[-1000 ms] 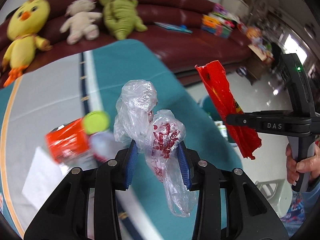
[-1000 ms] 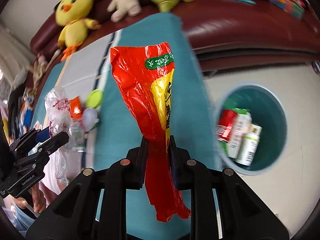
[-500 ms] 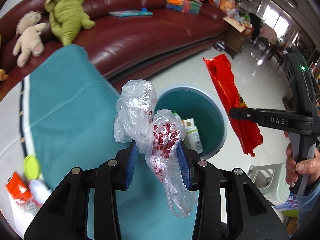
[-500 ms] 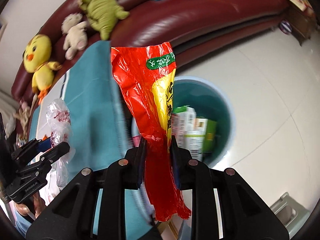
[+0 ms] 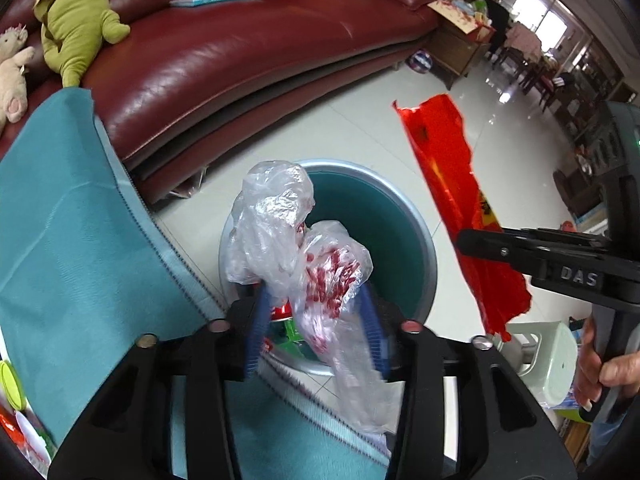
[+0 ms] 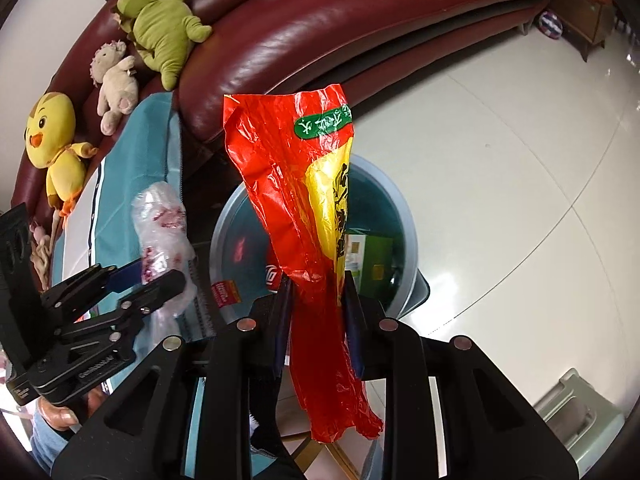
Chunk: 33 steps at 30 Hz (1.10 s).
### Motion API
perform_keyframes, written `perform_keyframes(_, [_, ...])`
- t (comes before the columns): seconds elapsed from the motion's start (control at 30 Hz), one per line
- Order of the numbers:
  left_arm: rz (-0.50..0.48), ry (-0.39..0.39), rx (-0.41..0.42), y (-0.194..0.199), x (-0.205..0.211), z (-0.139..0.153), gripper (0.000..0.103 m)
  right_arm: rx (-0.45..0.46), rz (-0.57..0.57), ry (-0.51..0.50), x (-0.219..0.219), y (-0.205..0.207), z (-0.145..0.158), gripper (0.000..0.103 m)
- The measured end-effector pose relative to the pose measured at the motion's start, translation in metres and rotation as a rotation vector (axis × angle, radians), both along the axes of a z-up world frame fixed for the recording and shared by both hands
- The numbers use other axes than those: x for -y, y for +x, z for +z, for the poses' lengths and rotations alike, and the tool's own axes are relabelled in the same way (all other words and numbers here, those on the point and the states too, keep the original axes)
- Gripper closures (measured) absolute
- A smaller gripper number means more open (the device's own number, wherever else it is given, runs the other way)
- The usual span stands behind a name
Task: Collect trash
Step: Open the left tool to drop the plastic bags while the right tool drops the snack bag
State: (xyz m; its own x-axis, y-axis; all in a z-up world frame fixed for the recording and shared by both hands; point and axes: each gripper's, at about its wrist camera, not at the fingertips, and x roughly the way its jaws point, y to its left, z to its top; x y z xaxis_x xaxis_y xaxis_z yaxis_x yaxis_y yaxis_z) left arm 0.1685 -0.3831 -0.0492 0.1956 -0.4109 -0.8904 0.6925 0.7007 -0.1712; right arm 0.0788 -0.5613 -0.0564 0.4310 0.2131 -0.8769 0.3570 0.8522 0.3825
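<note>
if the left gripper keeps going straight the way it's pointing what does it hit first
Probably the trash bin. The left gripper, shut on a clear bag, aims at its open mouth, so it would likely meet the trash inside or the rim; depth is unclear.

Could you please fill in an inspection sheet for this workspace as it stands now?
Surface: table with teal cloth, its edge beside the bin.
Job's things: clear plastic bag and red wrapper, both held above the teal bin; the bin holds cartons and a can.
Clutter: green lid and orange packet at the table's near corner.
Grippers: left gripper shut on the clear plastic bag; right gripper shut on the red wrapper.
Cables: nothing seen.
Surroundings: red leather sofa with plush toys, tiled floor, pale green stool.
</note>
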Motion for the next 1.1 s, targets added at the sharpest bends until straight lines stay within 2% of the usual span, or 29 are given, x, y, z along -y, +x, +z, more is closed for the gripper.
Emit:
perform_keyframes(0.07, [0.002, 0.003, 0.007, 0.003, 0.006, -0.005, 0.046, -0.004, -0.004, 0.001, 0.002, 0.001, -0.002, 0.079])
perform_keyframes(0.1, [0.009, 0.003, 0.006, 0.004, 0.007, -0.006, 0.037, -0.006, -0.005, 0.001, 0.003, 0.000, -0.003, 0.079])
perform_keyframes(0.17, [0.032, 0.010, 0.007, 0.008, 0.010, -0.009, 0.026, -0.012, -0.005, 0.000, 0.005, 0.002, -0.005, 0.079])
perform_keyframes(0.33, [0.042, 0.033, 0.009, 0.007, 0.002, -0.011, 0.021, -0.023, -0.008, 0.001, 0.005, 0.006, -0.010, 0.079])
perform_keyframes(0.4, [0.043, 0.038, 0.017, 0.005, -0.002, -0.011, 0.016, -0.027, -0.003, 0.002, 0.002, 0.010, -0.012, 0.078])
perform_keyframes(0.57, [0.062, 0.046, 0.005, -0.001, -0.022, -0.009, 0.015, -0.031, 0.015, 0.012, -0.005, 0.017, -0.016, 0.075])
perform_keyframes(0.73, [0.082, 0.036, -0.007, -0.005, -0.043, -0.005, 0.015, -0.025, 0.025, 0.012, -0.013, 0.026, -0.015, 0.067])
perform_keyframes(0.8, [0.087, 0.030, -0.010, -0.008, -0.050, -0.003, 0.015, -0.024, 0.026, 0.018, -0.016, 0.030, -0.017, 0.048])
perform_keyframes(0.83, [0.088, 0.029, -0.009, -0.008, -0.052, -0.003, 0.015, -0.023, 0.024, 0.018, -0.018, 0.032, -0.017, 0.045])
perform_keyframes(1.1, [0.099, 0.012, -0.022, -0.012, -0.065, -0.001, 0.015, -0.041, 0.005, 0.018, -0.021, 0.035, -0.025, 0.039])
